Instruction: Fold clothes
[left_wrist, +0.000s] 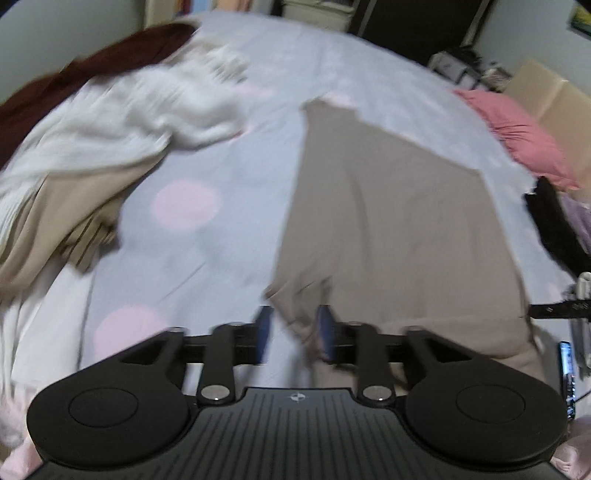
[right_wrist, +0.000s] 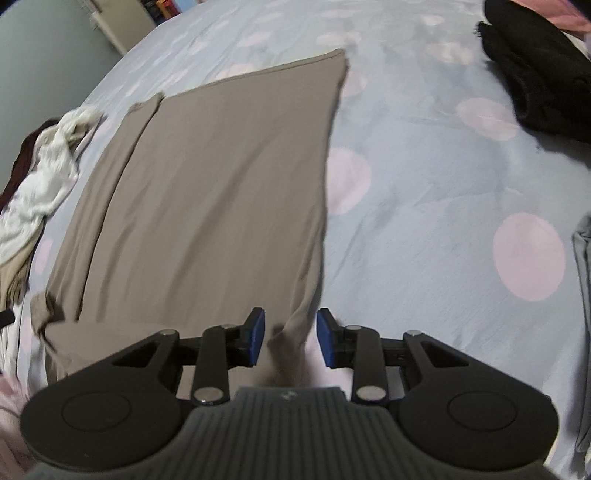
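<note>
**A:** so what's the setup here? biggest thing first pls

**B:** a bed (right_wrist: 424, 177), pale blue cover with big pink dots. Fills both views. On it a taupe garment (right_wrist: 221, 192) lies spread mostly flat, one side folded over in a long strip along its left edge, near end bunched up.

**A:** other clothes?

**B:** yeah, a heap of white knit (left_wrist: 110, 122) with something dark red and a beige piece, off to the left, apart from the taupe one. A black garment (right_wrist: 535, 74) far right, a pink pillow (left_wrist: 517, 129) at the far edge.

**A:** and the grippers?

**B:** left gripper (left_wrist: 293, 334): fingers spread, near corner of the taupe garment sits between them, blurry, not pinched. Right gripper (right_wrist: 291, 336): fingers also spread, a raised fold of the same garment stands in the gap, touching neither pad that I can see.
</note>
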